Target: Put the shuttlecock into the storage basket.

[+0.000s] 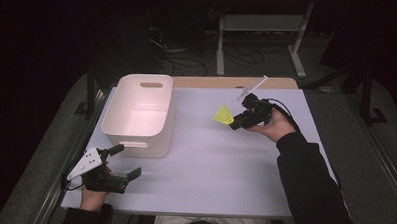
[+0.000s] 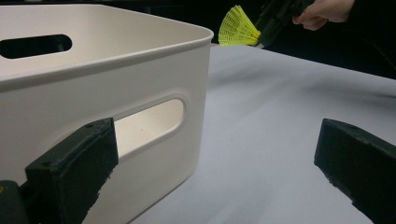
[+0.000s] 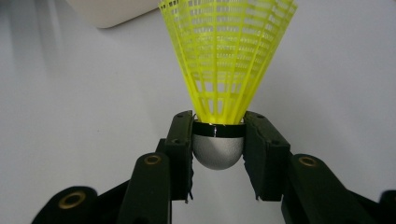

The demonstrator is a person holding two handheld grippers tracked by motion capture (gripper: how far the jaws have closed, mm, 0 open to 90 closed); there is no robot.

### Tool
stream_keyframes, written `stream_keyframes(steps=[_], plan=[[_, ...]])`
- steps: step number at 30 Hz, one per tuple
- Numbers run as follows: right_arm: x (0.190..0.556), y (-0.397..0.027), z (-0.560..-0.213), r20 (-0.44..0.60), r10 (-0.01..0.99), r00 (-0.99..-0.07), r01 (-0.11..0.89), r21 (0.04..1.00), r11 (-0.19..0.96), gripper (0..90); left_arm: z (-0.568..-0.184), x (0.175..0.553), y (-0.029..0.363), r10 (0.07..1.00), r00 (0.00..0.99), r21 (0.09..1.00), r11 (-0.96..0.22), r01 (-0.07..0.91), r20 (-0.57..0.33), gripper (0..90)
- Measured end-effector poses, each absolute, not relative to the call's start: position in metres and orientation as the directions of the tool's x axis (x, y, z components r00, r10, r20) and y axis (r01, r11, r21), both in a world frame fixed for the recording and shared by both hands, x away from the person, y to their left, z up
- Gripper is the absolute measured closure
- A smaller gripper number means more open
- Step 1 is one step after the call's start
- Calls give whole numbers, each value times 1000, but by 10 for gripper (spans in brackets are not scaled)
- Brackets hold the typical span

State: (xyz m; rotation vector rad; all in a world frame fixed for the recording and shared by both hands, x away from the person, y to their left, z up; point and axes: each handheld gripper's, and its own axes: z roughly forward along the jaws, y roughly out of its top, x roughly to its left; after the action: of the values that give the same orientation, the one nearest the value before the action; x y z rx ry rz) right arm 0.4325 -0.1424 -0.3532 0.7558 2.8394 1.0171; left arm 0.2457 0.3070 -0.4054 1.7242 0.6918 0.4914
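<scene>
A yellow plastic shuttlecock (image 3: pixel 226 56) with a grey rounded cork is clamped at its base between the jaws of my right gripper (image 3: pixel 218 142), which is shut on it. In the high view that gripper (image 1: pixel 234 123) hovers over the right part of the white table, the shuttlecock (image 1: pixel 223 115) pointing left toward the bin. A white plastic bin (image 1: pixel 140 112) with handle slots stands at the table's left. My left gripper (image 1: pixel 124 165) rests near the front left corner, jaws wide apart with nothing between them; its own view looks at the bin's wall (image 2: pixel 93 88) and the far shuttlecock (image 2: pixel 238 28).
The white table (image 1: pixel 209 162) has a wooden strip along its far edge. Beyond it the dark floor holds cables and a white table frame (image 1: pixel 262 31). A person's sleeve and hand come in from the lower right.
</scene>
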Motion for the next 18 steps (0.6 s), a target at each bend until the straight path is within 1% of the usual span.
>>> stream_keyframes(steps=[18], plan=[[425,-127,-320,102,403,-909,375,621,689,635,-405,246,307,671,741,966,-171,195,-31,0]])
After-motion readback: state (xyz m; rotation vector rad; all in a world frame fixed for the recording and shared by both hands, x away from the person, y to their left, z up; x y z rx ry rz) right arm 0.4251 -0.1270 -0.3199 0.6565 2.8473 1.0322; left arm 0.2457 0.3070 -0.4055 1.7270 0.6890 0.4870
